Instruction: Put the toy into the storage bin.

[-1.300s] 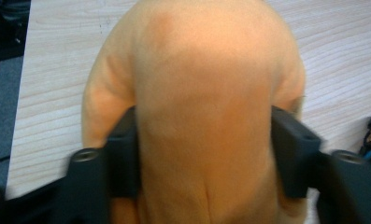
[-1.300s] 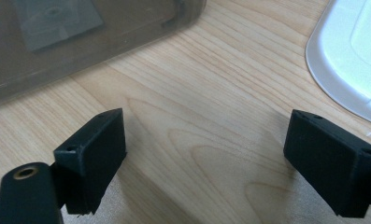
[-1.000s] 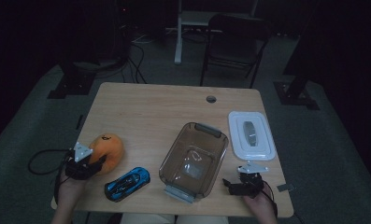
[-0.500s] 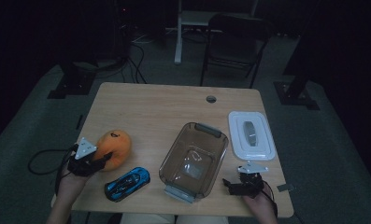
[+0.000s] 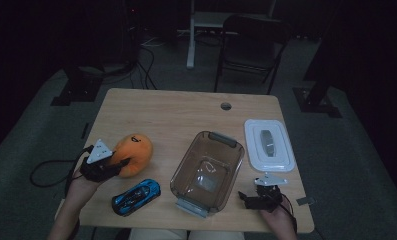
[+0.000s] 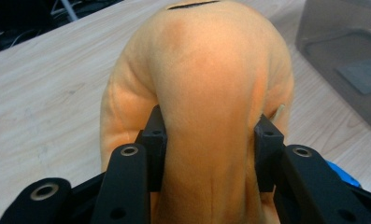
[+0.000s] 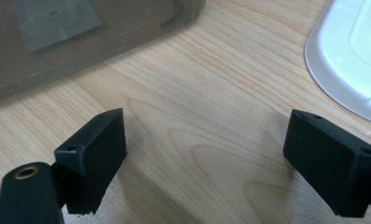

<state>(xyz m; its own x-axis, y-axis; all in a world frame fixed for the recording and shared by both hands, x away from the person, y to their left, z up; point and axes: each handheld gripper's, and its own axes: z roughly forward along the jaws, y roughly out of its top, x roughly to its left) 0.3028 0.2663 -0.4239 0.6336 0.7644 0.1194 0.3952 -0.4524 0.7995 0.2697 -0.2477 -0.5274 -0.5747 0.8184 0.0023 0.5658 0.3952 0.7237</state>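
We're at a light wood table (image 5: 176,112) in a pretty dark room, chair (image 5: 251,40) behind it and cables on the floor. The orange plush (image 5: 133,152) sits near the table's left edge, right in our left gripper (image 5: 117,165), jaws clamped on its sides and squeezing the fabric in. A blue car (image 5: 136,196) lies just beside it. Our right gripper (image 5: 242,196) rests near the clear bin (image 5: 206,172) and white lid (image 5: 268,145), jaws wide apart, holding nothing.
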